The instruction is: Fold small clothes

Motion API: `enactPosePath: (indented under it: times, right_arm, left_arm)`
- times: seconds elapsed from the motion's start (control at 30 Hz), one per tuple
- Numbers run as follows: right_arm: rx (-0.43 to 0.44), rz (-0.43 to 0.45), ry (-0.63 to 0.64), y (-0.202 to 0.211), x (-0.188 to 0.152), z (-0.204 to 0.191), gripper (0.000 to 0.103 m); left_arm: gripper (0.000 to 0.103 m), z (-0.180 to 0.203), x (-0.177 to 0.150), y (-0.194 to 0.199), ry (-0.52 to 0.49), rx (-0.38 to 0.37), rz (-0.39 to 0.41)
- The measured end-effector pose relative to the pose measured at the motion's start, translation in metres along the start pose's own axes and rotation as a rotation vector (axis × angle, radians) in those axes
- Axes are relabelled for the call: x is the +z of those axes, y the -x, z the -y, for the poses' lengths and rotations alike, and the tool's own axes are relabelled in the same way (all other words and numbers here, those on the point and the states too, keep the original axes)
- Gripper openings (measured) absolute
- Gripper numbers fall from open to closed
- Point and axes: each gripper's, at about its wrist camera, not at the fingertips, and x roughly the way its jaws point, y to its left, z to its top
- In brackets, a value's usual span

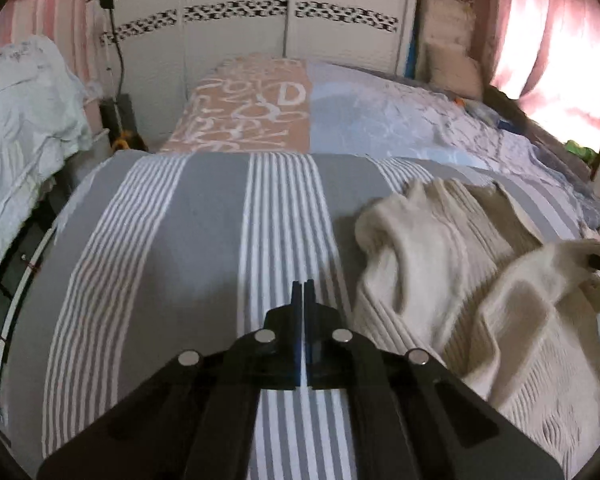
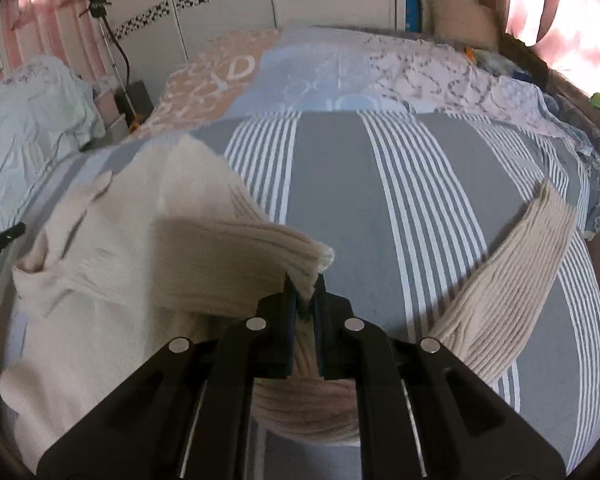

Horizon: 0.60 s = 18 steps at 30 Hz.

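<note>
Pinching the sweater point(image 2: 112, 264) hem, our right gripper point(image 2: 305, 294) lifts it off the striped bed point(image 2: 340, 184); our left gripper point(image 1: 303, 292) hovers alongside, fingers clenched on nothing.

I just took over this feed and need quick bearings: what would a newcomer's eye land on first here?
First, the cream ribbed knit sweater lying rumpled on the grey-and-white striped bedsheet, one sleeve trailing off to the right. Next, the right gripper, shut on a lifted fold of that sweater in the middle of the right wrist view. The left gripper hangs closed and empty over bare stripes, left of the sweater.
</note>
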Motion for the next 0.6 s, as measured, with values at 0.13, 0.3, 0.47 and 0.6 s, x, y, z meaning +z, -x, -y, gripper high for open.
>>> enactPosePath:
  times: [0.13,0.3,0.47,0.6]
  right_arm:
    - [-0.021,0.019,0.037,0.004,-0.001,-0.009,0.013]
    - [-0.017,0.024,0.053,0.006,-0.001,-0.011,0.013]
    - [-0.01,0.018,0.052,0.002,-0.003,-0.011,0.013]
    - [-0.024,0.042,0.082,0.009,-0.005,-0.015,0.012]
  left_arm:
    - [0.077,0.021,-0.006,0.017,-0.069,-0.078,-0.021]
    - [0.083,0.055,-0.013,0.039,-0.18,-0.149,-0.012]
    - [0.033,0.064,-0.014,0.003,-0.147,-0.213,-0.202]
    - [0.011,0.059,-0.011,-0.019,-0.081,-0.227,-0.274]
